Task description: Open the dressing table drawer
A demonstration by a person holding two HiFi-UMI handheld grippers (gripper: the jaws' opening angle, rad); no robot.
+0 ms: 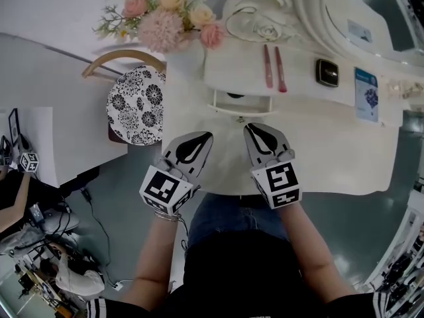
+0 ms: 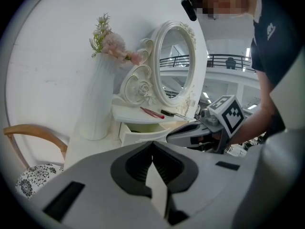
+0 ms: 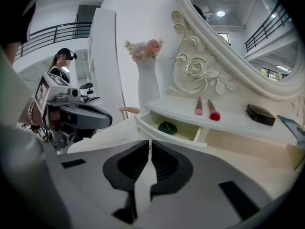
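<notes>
The white dressing table (image 1: 331,158) has a small drawer (image 1: 240,106) under its raised shelf, pulled out. A dark green object (image 3: 167,127) lies inside it. In the head view my two grippers hover side by side over the table top, just in front of the drawer. My left gripper (image 1: 202,138) has its jaws together with nothing in them. My right gripper (image 1: 254,128) is a little nearer the drawer front, its jaws almost touching and holding nothing. The drawer (image 2: 143,133) lies ahead of the left gripper (image 2: 152,143), and the drawer (image 3: 148,130) ahead of the right gripper (image 3: 150,142).
A tall white vase of pink flowers (image 1: 169,18) stands at the table's left. Two red brushes (image 1: 273,67) and a black box (image 1: 327,72) lie on the shelf, below an oval mirror (image 3: 238,37). A chair with a patterned seat (image 1: 136,105) stands to the left.
</notes>
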